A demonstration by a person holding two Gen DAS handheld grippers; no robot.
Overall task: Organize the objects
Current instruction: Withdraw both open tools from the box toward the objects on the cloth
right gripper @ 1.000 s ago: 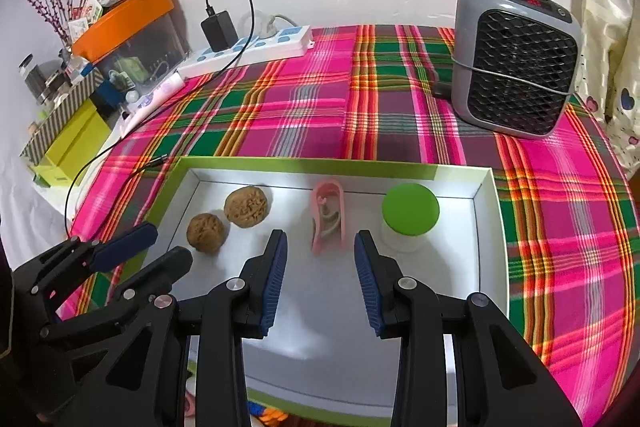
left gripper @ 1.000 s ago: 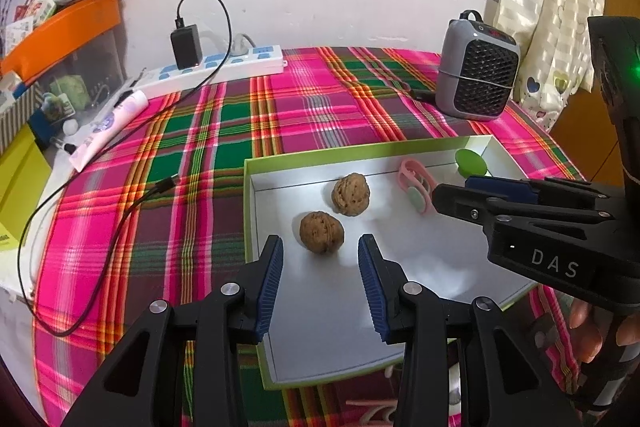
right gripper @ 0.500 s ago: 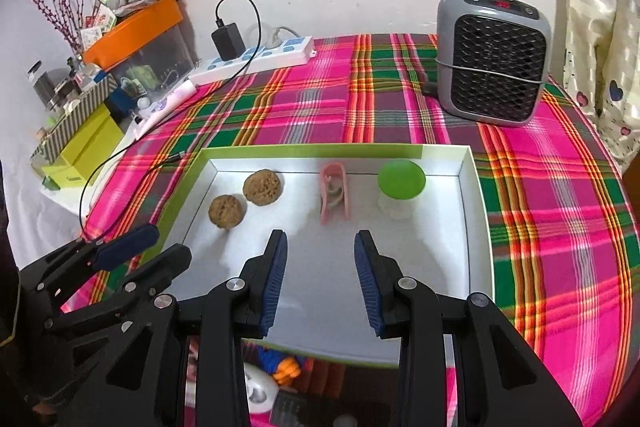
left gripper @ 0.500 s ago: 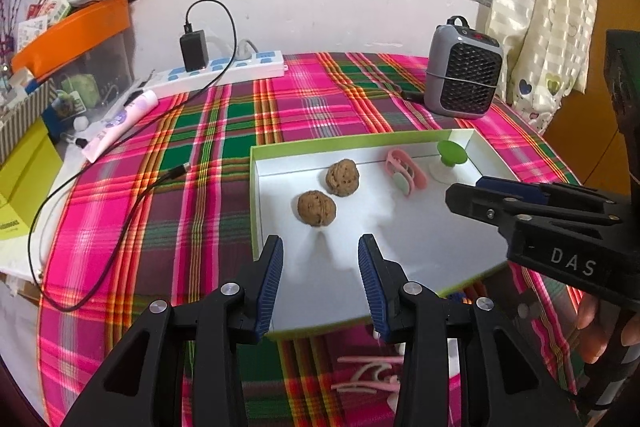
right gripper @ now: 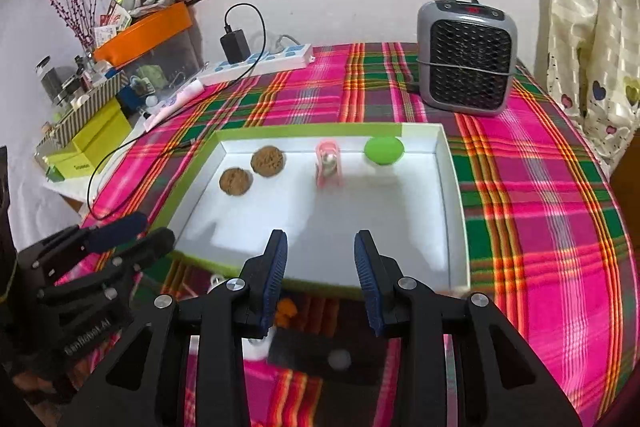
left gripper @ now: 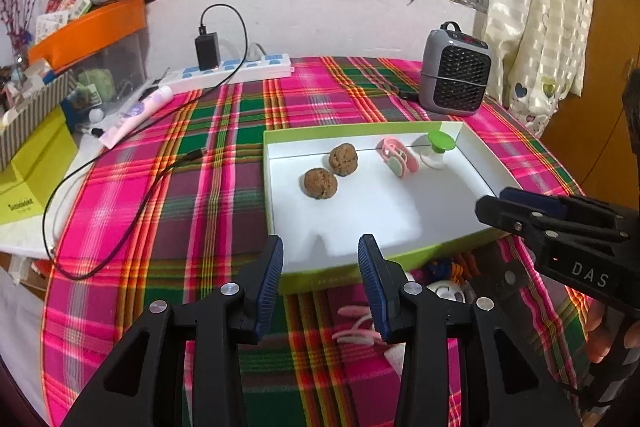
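Observation:
A white tray with a green rim (left gripper: 276,187) (right gripper: 450,179) lies on the plaid tablecloth. Inside it, along the far side, are two brown walnuts (left gripper: 320,183) (right gripper: 236,181), a pink clip (left gripper: 398,157) (right gripper: 329,163) and a green-capped jar (left gripper: 438,147) (right gripper: 383,151). My left gripper (left gripper: 320,267) hovers over the tray's near edge, open, with nothing between its fingers. My right gripper (right gripper: 320,267) hangs beside it over the same edge, also open and holding nothing. Loose pink clips (left gripper: 356,327) and small items (right gripper: 286,311) lie on the cloth in front of the tray.
A grey fan heater (left gripper: 454,75) (right gripper: 466,55) stands at the back right. A white power strip (left gripper: 236,69) with a black charger and trailing cable lies at the back left. Boxes and an orange-lidded bin (right gripper: 148,31) crowd the left. A curtain (left gripper: 536,7) hangs right.
Both grippers have pulled back toward the near edge, so the tray and its contents look farther off. Loose items in front of the tray have come into view. The jaws kept their width.

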